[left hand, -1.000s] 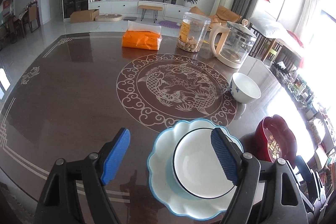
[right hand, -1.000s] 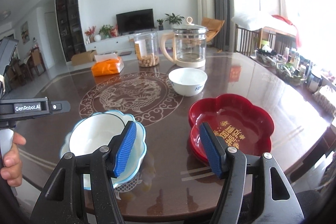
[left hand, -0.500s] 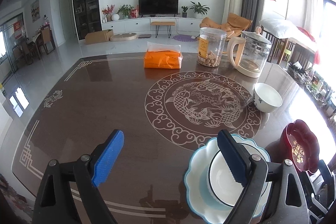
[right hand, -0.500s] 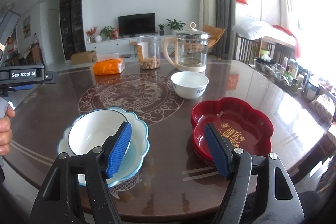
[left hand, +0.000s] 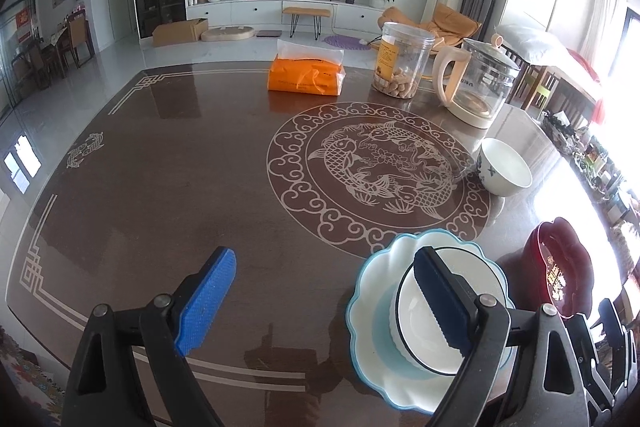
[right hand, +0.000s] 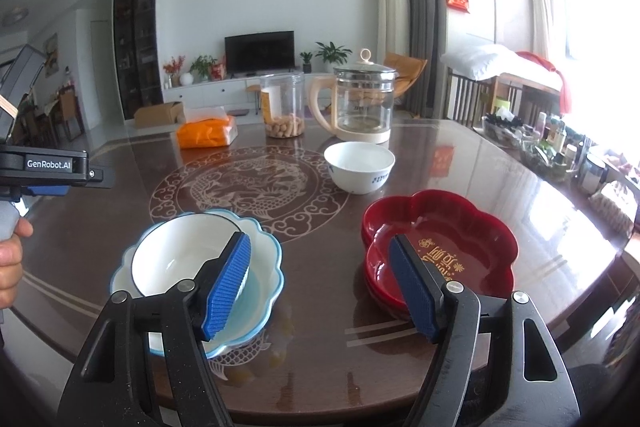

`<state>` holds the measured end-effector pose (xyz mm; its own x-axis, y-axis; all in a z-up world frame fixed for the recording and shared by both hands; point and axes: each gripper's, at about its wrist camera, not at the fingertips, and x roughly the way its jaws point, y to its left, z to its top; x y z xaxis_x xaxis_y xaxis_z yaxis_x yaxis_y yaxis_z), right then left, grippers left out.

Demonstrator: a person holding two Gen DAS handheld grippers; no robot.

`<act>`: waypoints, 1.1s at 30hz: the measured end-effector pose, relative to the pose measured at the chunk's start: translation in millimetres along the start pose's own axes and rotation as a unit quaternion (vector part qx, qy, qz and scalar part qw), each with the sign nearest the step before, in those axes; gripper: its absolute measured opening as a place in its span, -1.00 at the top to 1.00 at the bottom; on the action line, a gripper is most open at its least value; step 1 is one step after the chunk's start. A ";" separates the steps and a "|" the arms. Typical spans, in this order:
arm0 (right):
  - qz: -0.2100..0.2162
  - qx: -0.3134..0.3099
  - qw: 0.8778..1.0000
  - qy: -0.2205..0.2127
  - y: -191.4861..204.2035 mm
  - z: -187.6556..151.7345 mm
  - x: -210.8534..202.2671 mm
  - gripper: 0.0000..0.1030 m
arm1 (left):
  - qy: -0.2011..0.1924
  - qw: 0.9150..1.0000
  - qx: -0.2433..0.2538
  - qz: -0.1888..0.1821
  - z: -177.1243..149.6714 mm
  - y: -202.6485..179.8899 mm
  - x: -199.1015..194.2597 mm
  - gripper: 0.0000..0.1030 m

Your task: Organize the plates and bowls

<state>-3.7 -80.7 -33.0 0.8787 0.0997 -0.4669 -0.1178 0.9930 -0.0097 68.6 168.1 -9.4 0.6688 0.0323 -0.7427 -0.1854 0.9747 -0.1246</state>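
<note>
Bowls and plates, read left to right across the dark patterned table (right hand: 460,163). At the near left edge sits a white dark-rimmed bowl (right hand: 180,255) nested in a scalloped blue-edged plate (right hand: 264,267); I judge both glazed ceramic, stiff, slick and chippable, and heavy enough that a rim pinch on the pair would tip. I would take the bowl by its wall, one pad inside and one outside, and lift straight up. Farther back, near the table's middle right, a small white bowl with blue markings (right hand: 360,167) stands alone in front of the glass kettle (right hand: 362,103); light, by my estimate, and best pinched at the rim. At the near right lies a red flower-shaped dish (right hand: 460,227), seemingly two stacked; its lobed rim looks lacquered or plastic, lighter but slippery.

My left gripper (left hand: 320,307) hangs with its jaws wide apart and nothing between them; one pad overlaps the dark-rimmed bowl in view, but I cannot tell any contact. My right gripper (right hand: 320,287) is likewise spread and empty, above bare table between the blue-edged plate and the red dish.

Hidden: the near sides of both stacks behind the fingers, the red dish's lower layer, and the right table edge in window glare.
</note>
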 end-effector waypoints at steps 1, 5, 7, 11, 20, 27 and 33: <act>0.000 0.000 1.000 -0.001 0.3 0.1 -0.1 -0.46 | -0.001 1.000 -0.002 -0.001 0.3 1.3 -0.9 -0.75; -0.002 -0.002 1.000 -0.001 1.0 0.3 0.1 -0.46 | -0.005 1.000 -0.011 -0.006 1.7 7.0 -3.3 -0.75; -0.002 -0.002 1.000 0.000 1.0 0.7 0.7 -0.46 | -0.006 1.000 -0.014 -0.008 2.3 8.1 -3.9 -0.75; -0.002 -0.002 1.000 -0.003 1.1 0.5 -0.5 -0.46 | -0.005 1.000 -0.014 -0.007 2.6 10.0 -4.3 -0.75; -0.005 -0.014 1.000 -0.005 5.6 -0.5 -1.4 -0.47 | 0.017 0.999 -0.033 -0.013 -1.7 19.2 1.7 -0.75; -0.008 -0.023 1.000 -0.004 8.9 -1.4 -1.0 -0.47 | 0.017 0.999 -0.039 -0.013 -1.1 22.6 1.0 -0.75; -0.007 -0.022 1.000 -0.005 8.9 -1.5 -1.0 -0.47 | 0.018 0.999 -0.039 -0.021 -4.6 22.6 -0.6 -0.75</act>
<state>-6.3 -72.0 -34.0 0.8851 0.0862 -0.4573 -0.1247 0.9907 -0.0547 60.7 189.1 -14.8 0.6505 -0.0176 -0.7593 -0.2144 0.9548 -0.2058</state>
